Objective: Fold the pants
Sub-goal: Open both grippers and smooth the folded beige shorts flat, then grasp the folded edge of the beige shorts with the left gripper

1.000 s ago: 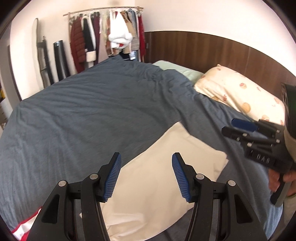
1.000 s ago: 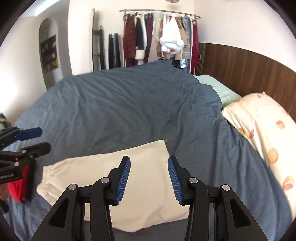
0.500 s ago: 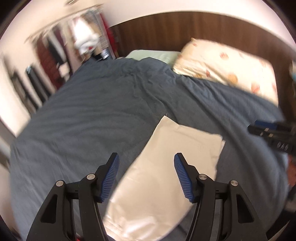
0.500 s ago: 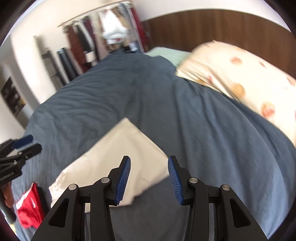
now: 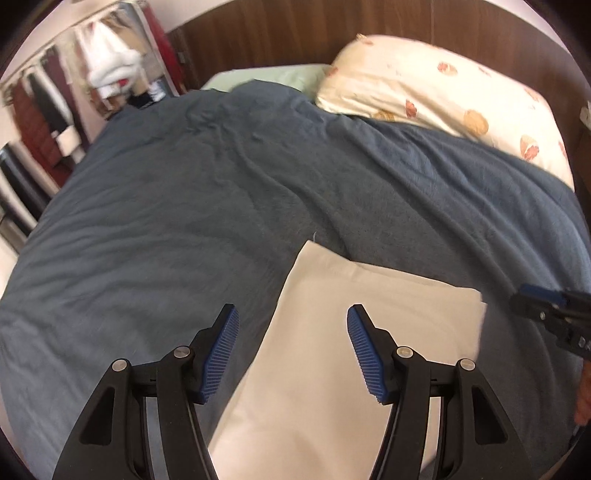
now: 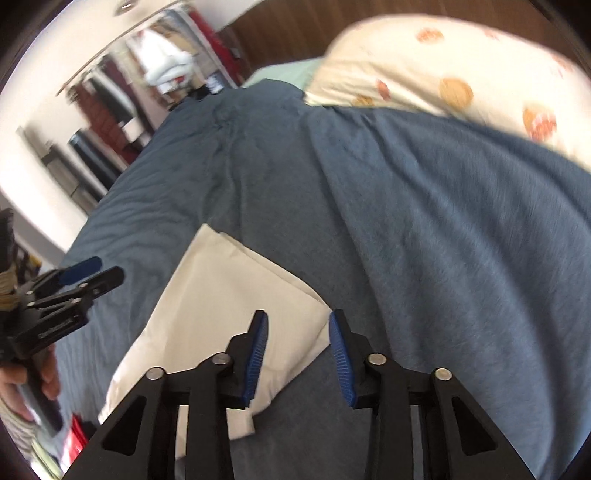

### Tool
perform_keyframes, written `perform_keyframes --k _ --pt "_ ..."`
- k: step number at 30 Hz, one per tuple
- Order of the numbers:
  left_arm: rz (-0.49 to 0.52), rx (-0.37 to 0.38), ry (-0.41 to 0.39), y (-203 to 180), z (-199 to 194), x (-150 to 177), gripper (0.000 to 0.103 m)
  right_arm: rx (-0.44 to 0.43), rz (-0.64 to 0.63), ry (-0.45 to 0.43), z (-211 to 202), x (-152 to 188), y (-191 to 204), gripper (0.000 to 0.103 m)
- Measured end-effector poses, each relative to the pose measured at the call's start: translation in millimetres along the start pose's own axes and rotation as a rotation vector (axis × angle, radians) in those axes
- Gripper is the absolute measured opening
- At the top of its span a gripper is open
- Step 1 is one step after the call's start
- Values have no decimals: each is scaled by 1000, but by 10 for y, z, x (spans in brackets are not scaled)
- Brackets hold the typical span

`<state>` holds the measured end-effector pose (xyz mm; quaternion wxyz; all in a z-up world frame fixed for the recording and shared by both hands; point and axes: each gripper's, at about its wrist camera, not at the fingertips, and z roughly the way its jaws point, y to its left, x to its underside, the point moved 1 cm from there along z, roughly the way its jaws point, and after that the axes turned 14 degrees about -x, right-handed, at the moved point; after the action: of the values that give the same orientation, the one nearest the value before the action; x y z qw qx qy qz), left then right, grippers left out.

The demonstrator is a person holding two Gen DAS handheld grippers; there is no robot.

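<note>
Cream pants [image 5: 332, 354] lie folded flat in a long rectangle on the blue-grey bedspread [image 5: 184, 192]. My left gripper [image 5: 291, 350] is open and empty, held above the pants' left edge. My right gripper [image 6: 297, 354] is open and empty, over the pants' [image 6: 229, 302] right corner. Each gripper shows at the edge of the other's view: the right gripper [image 5: 546, 314] at the far right, the left gripper [image 6: 70, 284] at the far left, held by a hand.
A cream pillow with orange prints [image 5: 443, 96] and a pale green pillow [image 5: 273, 75] lie by the wooden headboard [image 5: 295, 33]. A clothes rack [image 5: 74, 88] stands at the back left. Something red [image 6: 75, 439] lies at the bed's near left edge.
Both grippers have swung to the right and tilted towards the headboard, so the pants now lie lengthwise away from them. Both stay open and empty. The pants have not moved.
</note>
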<state>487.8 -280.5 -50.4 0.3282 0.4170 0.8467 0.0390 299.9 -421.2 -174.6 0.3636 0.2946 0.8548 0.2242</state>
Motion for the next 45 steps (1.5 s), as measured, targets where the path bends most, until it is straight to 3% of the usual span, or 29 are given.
perform_keyframes --k 4,12,28,29,33,34,36,38,41,45 --pt "61 59 2 -117 246 -157 60 3 111 6 171 32 -147 29" --pt "116 150 15 -183 616 -282 54 40 186 -16 353 38 -220 25" --pt "157 191 63 -267 1070 -256 53 99 232 11 581 123 -297 25" --pt "151 195 69 -265 1080 -250 52 89 241 14 596 120 -317 25" --pt "138 206 92 -240 1119 -245 21 86 236 12 624 112 -307 25" --pt "139 204 93 -239 1112 -239 18 87 224 11 627 106 -288 25" --pt "141 198 85 -221 1069 -226 7 87 209 11 619 98 -257 17" --pt "140 205 78 -215 1011 -229 5 80 202 11 596 93 -244 9" --pt "169 206 41 -248 864 -230 5 71 162 0 480 40 -147 6" --pt "158 196 38 -283 895 -295 5 147 88 -30 285 15 -12 6"
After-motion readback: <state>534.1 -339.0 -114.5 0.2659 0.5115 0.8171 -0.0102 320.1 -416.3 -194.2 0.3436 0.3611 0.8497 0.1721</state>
